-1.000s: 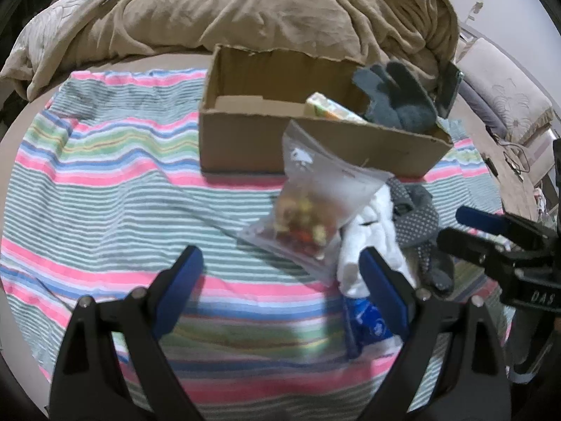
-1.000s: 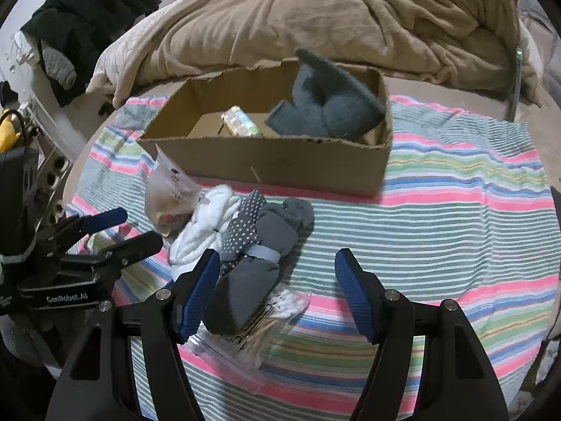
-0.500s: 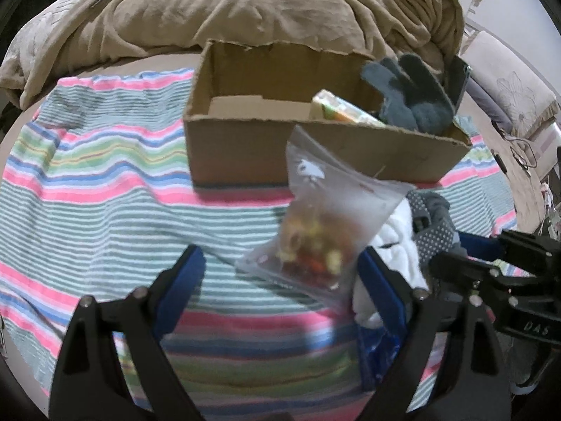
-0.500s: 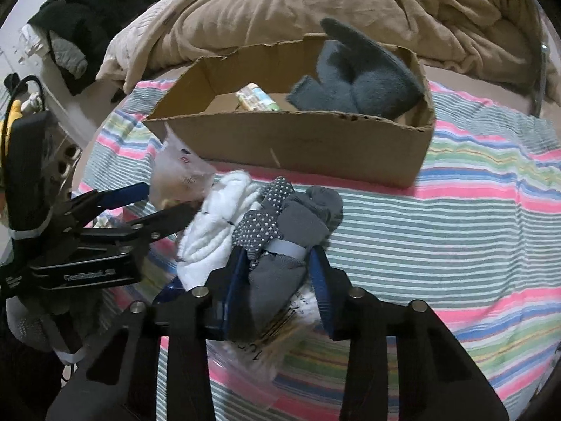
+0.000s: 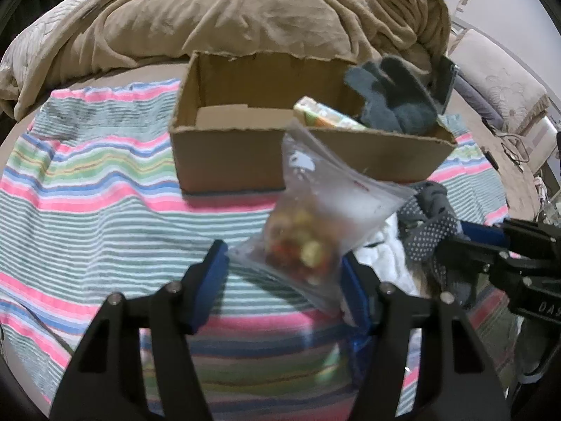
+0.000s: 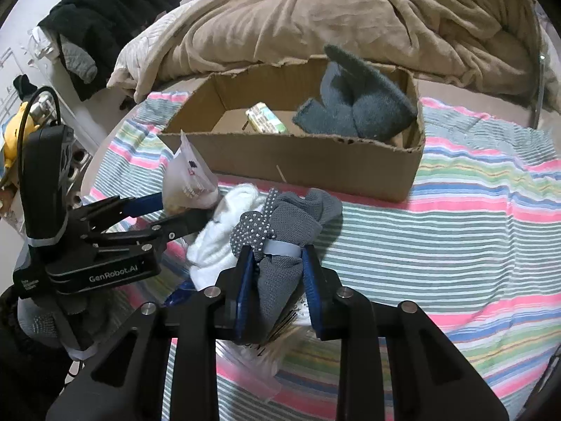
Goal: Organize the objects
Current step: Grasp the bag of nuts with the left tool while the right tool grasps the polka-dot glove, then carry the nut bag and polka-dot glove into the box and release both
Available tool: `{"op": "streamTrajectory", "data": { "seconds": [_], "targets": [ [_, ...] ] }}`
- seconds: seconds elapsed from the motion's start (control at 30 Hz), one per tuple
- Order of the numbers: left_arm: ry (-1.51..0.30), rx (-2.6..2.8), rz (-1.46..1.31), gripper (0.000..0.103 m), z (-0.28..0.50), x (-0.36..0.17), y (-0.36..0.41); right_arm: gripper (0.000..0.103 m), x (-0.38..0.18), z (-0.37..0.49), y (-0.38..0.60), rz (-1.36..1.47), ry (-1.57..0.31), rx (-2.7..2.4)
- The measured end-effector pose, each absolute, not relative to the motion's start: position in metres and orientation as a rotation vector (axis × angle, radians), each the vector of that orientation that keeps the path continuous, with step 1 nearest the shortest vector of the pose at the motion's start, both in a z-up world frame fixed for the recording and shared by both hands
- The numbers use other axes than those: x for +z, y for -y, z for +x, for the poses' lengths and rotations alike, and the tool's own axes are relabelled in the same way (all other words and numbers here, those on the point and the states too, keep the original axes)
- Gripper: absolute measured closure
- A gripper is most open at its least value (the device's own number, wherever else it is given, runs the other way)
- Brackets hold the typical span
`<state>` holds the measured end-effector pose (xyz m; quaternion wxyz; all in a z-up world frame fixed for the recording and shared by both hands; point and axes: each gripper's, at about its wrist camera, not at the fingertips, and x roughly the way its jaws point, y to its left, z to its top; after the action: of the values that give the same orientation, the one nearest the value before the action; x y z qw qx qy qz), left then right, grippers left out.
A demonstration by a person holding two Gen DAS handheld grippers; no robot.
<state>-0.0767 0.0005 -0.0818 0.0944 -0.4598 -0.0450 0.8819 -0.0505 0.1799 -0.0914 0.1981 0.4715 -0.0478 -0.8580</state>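
My left gripper (image 5: pixel 284 266) has its jaws closing around a clear zip bag of colourful small pieces (image 5: pixel 315 224); whether both pads touch it I cannot tell. The bag also shows in the right wrist view (image 6: pixel 189 182). My right gripper (image 6: pixel 278 263) is shut on a bundle of grey socks with a dotted part (image 6: pixel 280 231). A white cloth (image 6: pixel 224 238) lies beside the socks. The cardboard box (image 5: pixel 245 161) behind holds a grey-blue glove (image 5: pixel 396 94) and a small green carton (image 5: pixel 326 115); in the right wrist view the box (image 6: pixel 315 161) stands just beyond the socks.
Everything lies on a striped cloth (image 5: pixel 87 189) spread on a bed, with a tan duvet (image 5: pixel 245 14) behind the box. A clear bag of cotton swabs (image 6: pixel 266 347) and a blue packet (image 6: pixel 178 294) lie under the socks. Dark clothes (image 6: pixel 105 21) are piled at the far left.
My left gripper moved forward and its jaws narrowed around the zip bag. My right gripper moved onto the socks and closed on them.
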Motion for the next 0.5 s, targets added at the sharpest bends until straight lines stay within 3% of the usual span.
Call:
{"op": "streamTrajectory", "data": {
  "seconds": [0.5],
  "targets": [
    [0.162, 2.657, -1.273, 0.04, -0.056, -0.046, 0.008, 0.074, -0.059, -0.037, -0.192, 1.238, 0.132, -2.481]
  ]
}}
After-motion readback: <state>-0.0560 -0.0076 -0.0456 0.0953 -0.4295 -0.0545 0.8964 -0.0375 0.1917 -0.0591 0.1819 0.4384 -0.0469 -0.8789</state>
